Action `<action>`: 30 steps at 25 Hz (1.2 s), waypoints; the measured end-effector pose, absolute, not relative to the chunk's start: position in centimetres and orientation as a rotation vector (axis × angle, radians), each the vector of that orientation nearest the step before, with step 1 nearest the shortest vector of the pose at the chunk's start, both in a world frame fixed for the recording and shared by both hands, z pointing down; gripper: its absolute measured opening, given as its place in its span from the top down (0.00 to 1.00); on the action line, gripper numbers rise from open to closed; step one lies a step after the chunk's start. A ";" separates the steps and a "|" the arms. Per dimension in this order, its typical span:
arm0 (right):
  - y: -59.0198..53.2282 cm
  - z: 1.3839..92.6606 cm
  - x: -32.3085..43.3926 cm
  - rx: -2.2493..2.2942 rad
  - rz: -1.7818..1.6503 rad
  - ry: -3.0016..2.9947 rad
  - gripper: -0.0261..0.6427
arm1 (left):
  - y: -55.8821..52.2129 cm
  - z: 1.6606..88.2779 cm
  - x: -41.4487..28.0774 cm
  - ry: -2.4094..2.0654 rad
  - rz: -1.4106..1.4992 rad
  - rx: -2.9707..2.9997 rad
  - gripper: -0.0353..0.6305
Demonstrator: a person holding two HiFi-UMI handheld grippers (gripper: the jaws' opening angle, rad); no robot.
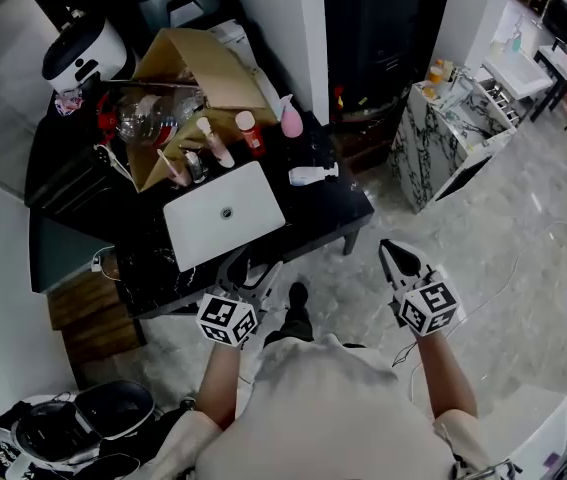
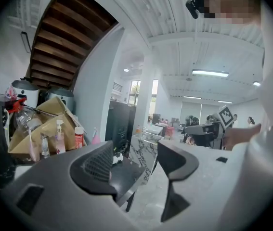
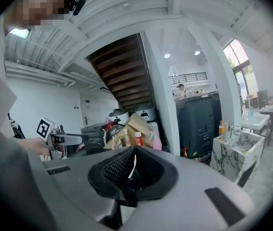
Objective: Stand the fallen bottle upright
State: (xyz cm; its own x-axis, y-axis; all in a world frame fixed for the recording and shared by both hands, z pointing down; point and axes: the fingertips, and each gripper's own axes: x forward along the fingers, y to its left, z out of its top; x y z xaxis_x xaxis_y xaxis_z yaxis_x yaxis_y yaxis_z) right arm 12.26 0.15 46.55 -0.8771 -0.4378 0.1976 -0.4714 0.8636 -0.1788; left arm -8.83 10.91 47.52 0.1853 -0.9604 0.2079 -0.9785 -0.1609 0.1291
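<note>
- We hold the left tongs [image 1: 251, 266] at the near edge of the black tabletop [image 1: 335, 210], and their jaws stand wide apart.
- In the left gripper view nothing sits between those jaws [image 2: 138, 160]; only the tabletop's corner and the floor show through the gap.
- We hold the right tongs [image 1: 400, 260] off the tabletop, over the marble floor [image 1: 503, 218], to the right of the left pair.
- In the right gripper view its jaws [image 3: 134, 170] are pressed together and grip nothing.
- The fallen bottle [image 1: 313, 175] is white and lies on its side on the tabletop, near the right edge.
- It rests just right of a closed white laptop [image 1: 225, 213] and nearer to us than an upright pink bottle [image 1: 291, 118].
- Both tongs are well apart from the fallen bottle.
- Farther back we see a red-capped bottle [image 1: 250, 133] standing in front of an open cardboard box [image 1: 198, 63].
</note>
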 end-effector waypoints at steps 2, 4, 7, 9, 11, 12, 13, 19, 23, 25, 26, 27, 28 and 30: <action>-1.0 46.6 11.1 0.722 0.335 -2.879 0.91 | 9.5 47.7 -10.1 -1.850 0.112 2.234 0.51; -2.1 46.6 9.8 0.733 0.335 -2.870 0.91 | 8.1 47.8 -11.4 -1.832 0.109 2.241 0.51; -3.8 46.8 8.1 0.758 0.336 -2.850 0.91 | 6.0 48.0 -13.2 -1.799 0.109 2.256 0.51; -5.0 47.0 7.0 0.780 0.344 -2.835 0.91 | 4.5 48.3 -14.4 -1.777 0.111 2.265 0.50; -6.1 47.2 5.7 0.792 0.346 -2.822 0.91 | 3.1 48.4 -15.7 -1.755 0.114 2.274 0.50; -6.6 47.2 5.0 0.797 0.344 -2.815 0.91 | 2.4 48.5 -16.4 -1.743 0.116 2.280 0.50; -7.1 47.3 4.4 0.804 0.344 -2.807 0.91 | 1.6 48.6 -17.1 -1.730 0.119 2.286 0.50; -10.0 47.8 0.8 0.840 0.348 -2.763 0.91 | -2.2 49.3 -20.9 -1.676 0.123 2.311 0.50; -11.4 48.3 -1.2 0.871 0.353 -2.733 0.91 | -4.1 50.2 -22.8 -1.633 0.140 2.330 0.50; -11.9 48.6 -2.0 0.884 0.356 -2.719 0.91 | -4.8 50.7 -23.4 -1.605 0.161 2.346 0.50; -12.1 48.8 -2.4 0.889 0.356 -2.712 0.91 | -5.2 51.0 -23.6 -1.590 0.171 2.352 0.50; -12.4 48.9 -2.7 0.893 0.357 -2.704 0.91 | -5.6 51.2 -23.9 -1.575 0.180 2.358 0.50; -12.6 49.1 -3.0 0.898 0.359 -2.696 0.91 | -6.1 51.5 -24.1 -1.560 0.188 2.363 0.50; -13.2 49.4 -3.6 0.909 0.359 -2.678 0.91 | -7.1 52.0 -24.6 -1.531 0.203 2.375 0.50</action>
